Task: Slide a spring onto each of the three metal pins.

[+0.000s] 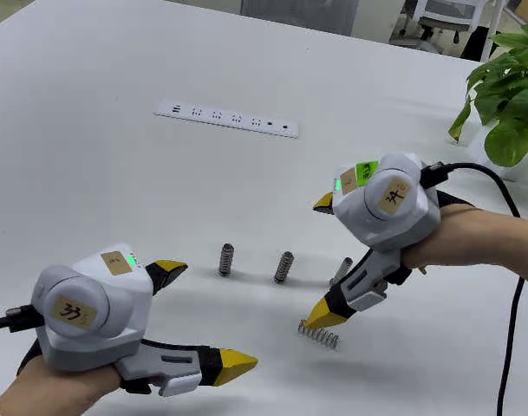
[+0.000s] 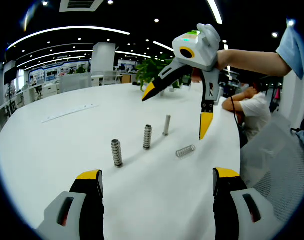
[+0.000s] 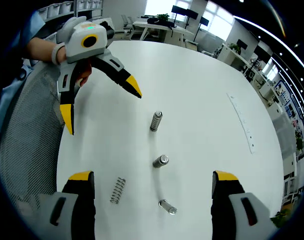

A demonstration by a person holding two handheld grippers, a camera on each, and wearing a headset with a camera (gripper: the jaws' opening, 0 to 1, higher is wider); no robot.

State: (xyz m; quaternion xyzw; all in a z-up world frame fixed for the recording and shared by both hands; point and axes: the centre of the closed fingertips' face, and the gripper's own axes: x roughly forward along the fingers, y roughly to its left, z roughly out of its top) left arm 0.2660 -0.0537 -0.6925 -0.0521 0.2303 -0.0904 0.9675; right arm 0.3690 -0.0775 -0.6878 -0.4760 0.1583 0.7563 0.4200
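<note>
— What's on the white surface (image 1: pixel 116 104)?
— The grey, yellow-tipped right gripper (image 1: pixel 322 260) hovers over the bare steel pin (image 1: pixel 341 270), jaws apart, probably to fetch a spring. The matching left gripper (image 1: pixel 213 314), jaws apart too, idles well away from that pin.
— Springs?
— Two spring-sleeved pins (image 1: pixel 283 267) stand beside it; the loose coil spring (image 1: pixel 319 334) lies near its foot.

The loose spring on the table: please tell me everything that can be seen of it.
The loose spring is a small silvery wire coil, seemingly metal, with open turns. It lies on its side on the white table, on no pin. The bare pin stands just beyond it. The open right claw hangs above it, not touching.
</note>
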